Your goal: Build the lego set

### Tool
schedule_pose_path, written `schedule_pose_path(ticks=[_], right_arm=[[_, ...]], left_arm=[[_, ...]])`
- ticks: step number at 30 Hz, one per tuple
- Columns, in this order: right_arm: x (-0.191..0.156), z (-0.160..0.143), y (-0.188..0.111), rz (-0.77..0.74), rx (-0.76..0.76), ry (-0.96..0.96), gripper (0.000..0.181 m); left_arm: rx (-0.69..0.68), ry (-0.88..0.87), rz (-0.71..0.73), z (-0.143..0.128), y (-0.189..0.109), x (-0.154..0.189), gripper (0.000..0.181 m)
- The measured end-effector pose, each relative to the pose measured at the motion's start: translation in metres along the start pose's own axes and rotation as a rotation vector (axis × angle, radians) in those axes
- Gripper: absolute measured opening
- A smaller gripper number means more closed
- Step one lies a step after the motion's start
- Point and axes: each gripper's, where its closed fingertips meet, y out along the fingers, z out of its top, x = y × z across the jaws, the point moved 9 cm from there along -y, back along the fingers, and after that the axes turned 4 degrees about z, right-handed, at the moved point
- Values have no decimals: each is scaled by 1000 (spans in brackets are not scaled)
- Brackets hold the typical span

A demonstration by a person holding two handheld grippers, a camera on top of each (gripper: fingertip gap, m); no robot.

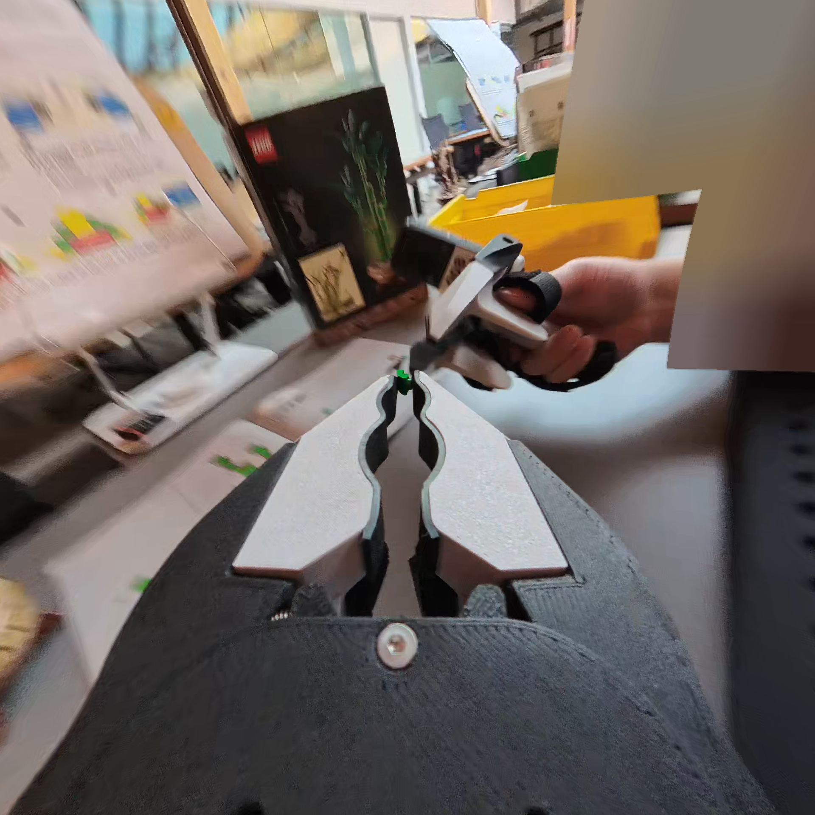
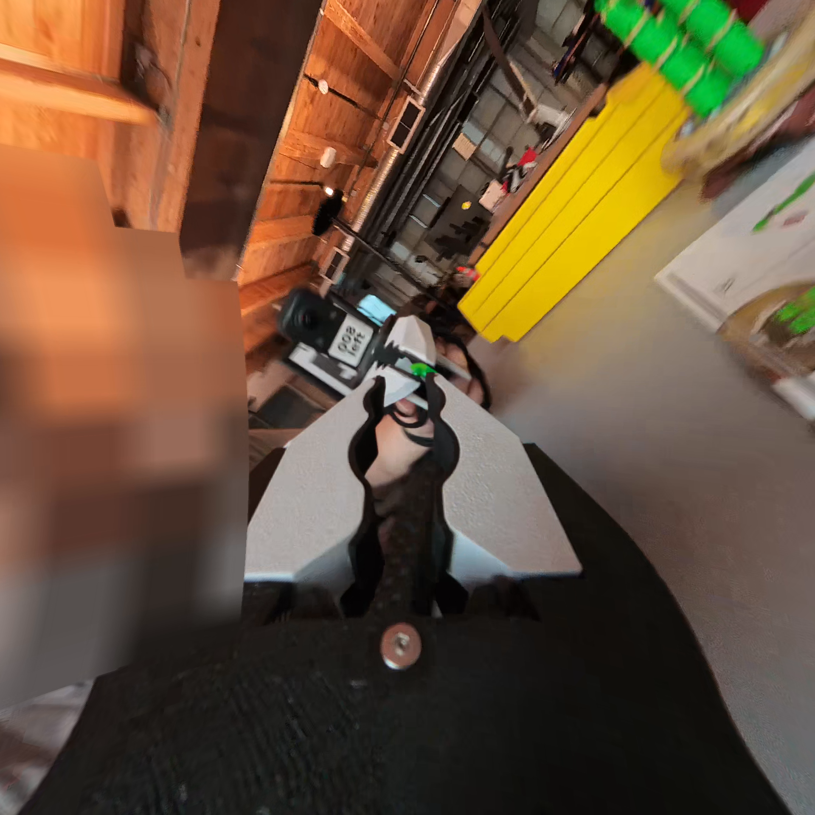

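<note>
My left gripper [image 1: 403,380] is shut on a small green lego piece [image 1: 403,380] at its fingertips, held above the table. The right gripper [image 1: 418,355], held by a hand [image 1: 595,304], comes in from the right, with its dark tips just above and touching near the green piece. In the right wrist view my right gripper [image 2: 402,383] has its jaws a little apart. The left gripper's white fingertips [image 2: 403,353] and the green piece [image 2: 419,369] sit right at the right gripper's tips. I see nothing gripped between the right jaws.
A black lego box [image 1: 326,198] stands behind, a yellow bin [image 1: 551,229] at the back right, a blurred instruction sheet [image 1: 88,176] at left. White sheets with loose green pieces [image 1: 238,463] lie on the grey table. Green built stalks [image 2: 688,44] stand beside the yellow bin [image 2: 573,198]. Less than 4 cm separates the two grippers' tips.
</note>
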Motion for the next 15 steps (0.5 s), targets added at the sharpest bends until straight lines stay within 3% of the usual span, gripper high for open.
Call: schedule_pose_path(ticks=[1, 5, 7, 10, 15], right_arm=[[-7, 3, 1, -59, -29, -154, 19], [-37, -13, 18, -471, -301, -1042, 28], [-40, -30, 26, -620, -411, -1383, 24], [-30, -42, 37, -743, -500, -1504, 19], [-22, -39, 41, -790, -476, -1449, 19]], left_arm=[[-40, -144, -63, -4, 2, -5, 5], [-95, -747, -323, -21, 8, -29, 4], [-128, -898, -352, -33, 10, -39, 4], [-156, -1038, -404, -42, 12, -44, 4], [-193, -1112, -448, -49, 15, -38, 4]])
